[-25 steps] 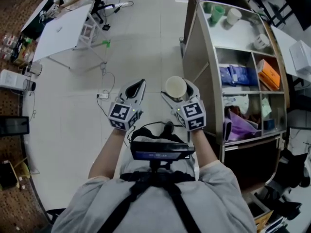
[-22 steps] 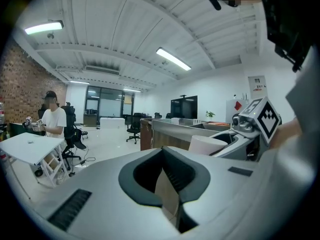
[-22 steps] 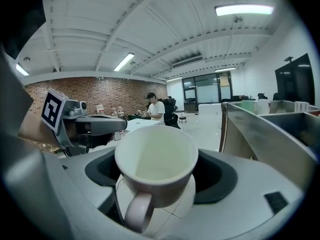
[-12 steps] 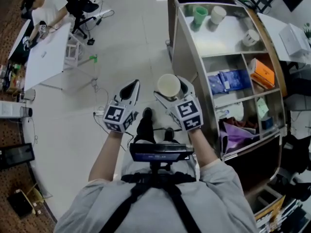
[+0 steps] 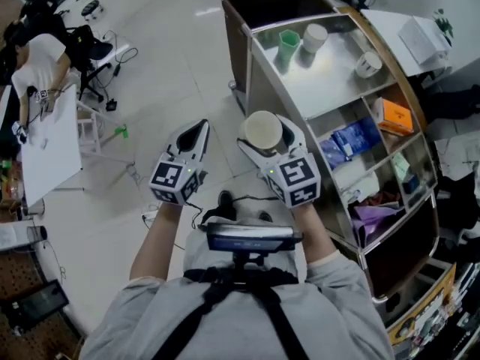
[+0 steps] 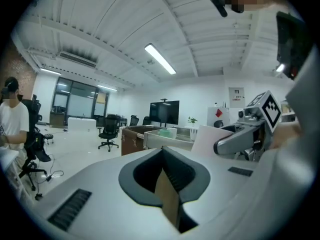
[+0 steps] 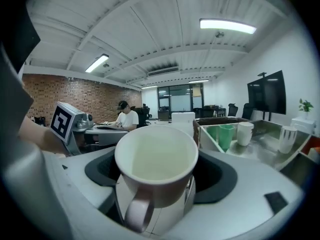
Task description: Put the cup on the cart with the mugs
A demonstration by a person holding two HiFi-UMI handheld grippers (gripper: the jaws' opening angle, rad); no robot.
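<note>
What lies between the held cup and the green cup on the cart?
Head view: only the cart's rim and bare shelf top separate cup from green cup.

Grips empty cream cup (image 5: 264, 132) upright between right gripper (image 5: 267, 135) jaws, handle facing back toward the person, near but apart from steel cart (image 5: 334, 77) carrying green tumbler (image 5: 288, 43) and two white mugs (image 5: 314, 36) on top shelf.

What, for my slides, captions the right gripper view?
Right gripper grips an empty pale ceramic cup, steel cart ahead.
</note>
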